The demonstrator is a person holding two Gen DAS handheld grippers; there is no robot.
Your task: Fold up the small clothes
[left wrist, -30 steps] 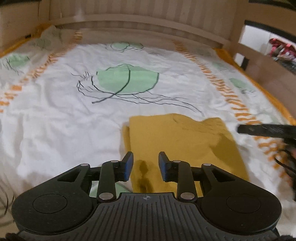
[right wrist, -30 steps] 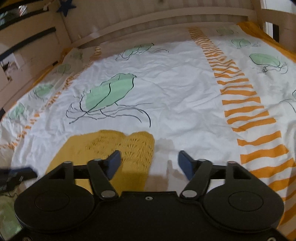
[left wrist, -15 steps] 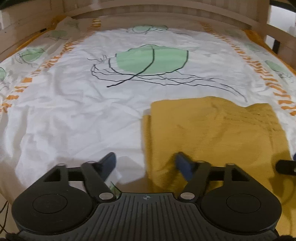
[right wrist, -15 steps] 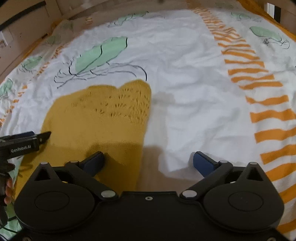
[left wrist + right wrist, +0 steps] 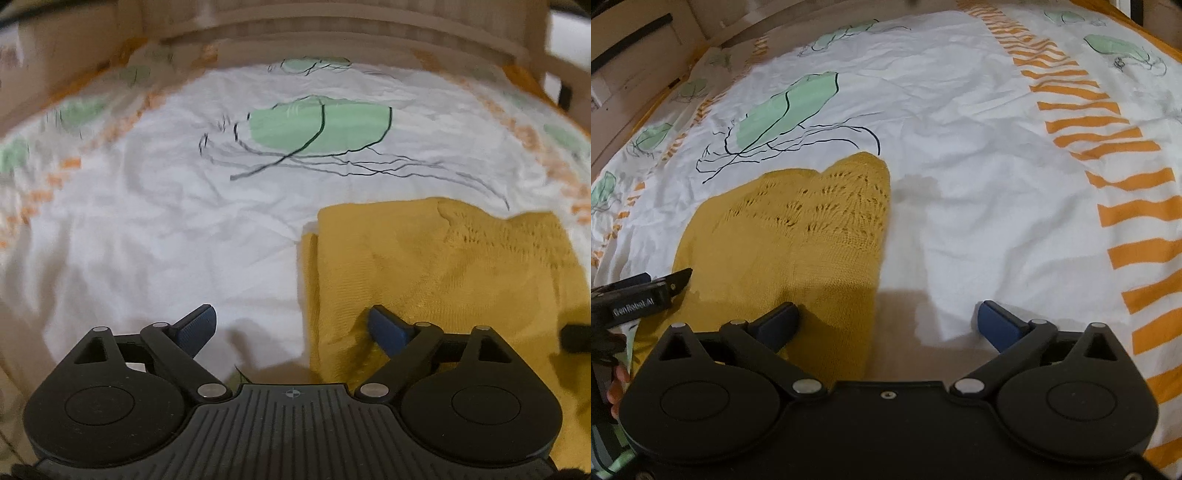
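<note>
On the white cotton bedsheet (image 5: 979, 155) printed with pale green leaf blots and orange dashes: mustard-yellow knitted garment (image 5: 798, 236), folded to a rough rectangle, lacy openwork band along its far edge, plain ribbed knit nearer. Sheet finely creased beyond it. Left gripper (image 5: 291, 326) black plastic, blue pads, jaws just opened wide, straddling garment's left edge, gripping nothing. Right gripper (image 5: 886, 321) likewise just spread wide across garment's right edge, empty.

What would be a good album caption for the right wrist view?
Right gripper, jaws wide open, straddles the right edge of a mustard-yellow knitted garment lying on a white patterned bedsheet.
</note>
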